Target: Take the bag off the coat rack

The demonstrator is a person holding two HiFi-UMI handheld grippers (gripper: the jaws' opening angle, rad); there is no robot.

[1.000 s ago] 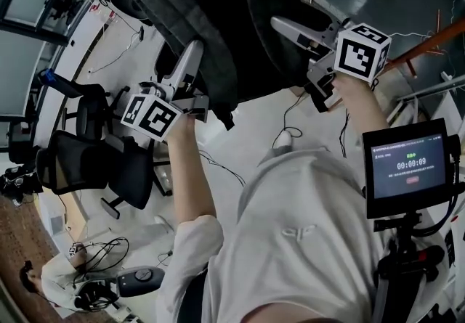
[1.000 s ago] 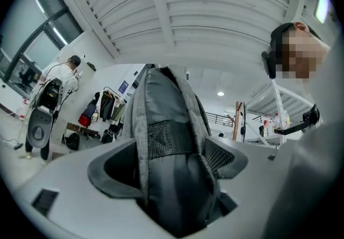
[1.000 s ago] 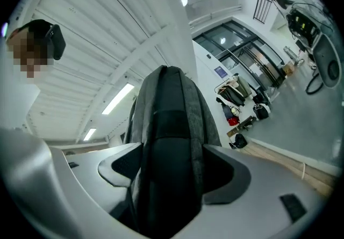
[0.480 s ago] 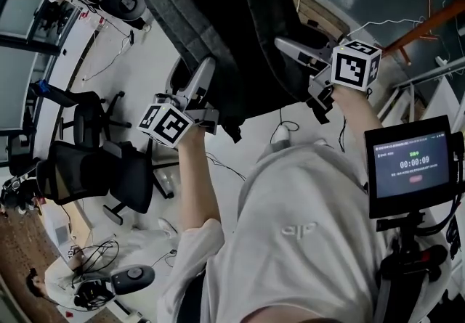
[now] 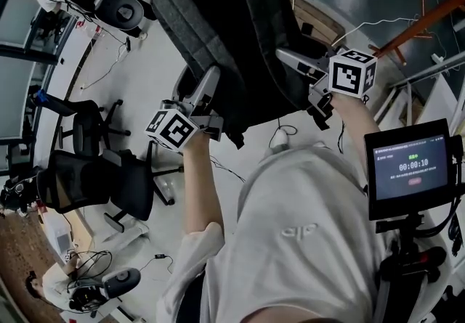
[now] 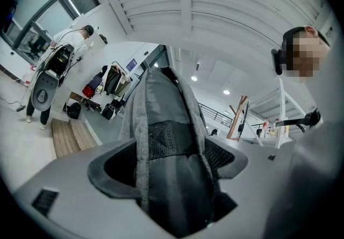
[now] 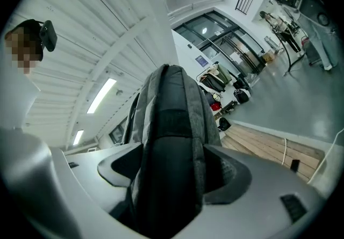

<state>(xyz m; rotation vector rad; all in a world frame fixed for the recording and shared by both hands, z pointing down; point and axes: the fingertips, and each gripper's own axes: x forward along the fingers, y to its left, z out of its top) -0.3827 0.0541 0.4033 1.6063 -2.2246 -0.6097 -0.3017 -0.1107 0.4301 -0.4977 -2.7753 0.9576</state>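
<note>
Left tool [image 6: 172,157] clamped on bag [image 5: 225,17] side; right tool [image 7: 174,171] clamped on opposite side. Bag held aloft, upper centre of frame, top cut off by edge; coat rack not in view. Grasp done. Likely left: lift clear, bring down.

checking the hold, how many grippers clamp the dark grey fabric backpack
2: the left gripper clamps the dark grey fabric backpack at lower left in the head view, the right gripper at lower right.

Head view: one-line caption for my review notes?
A gray backpack clamped between the left hand-held gripper and the right hand-held gripper.
</note>
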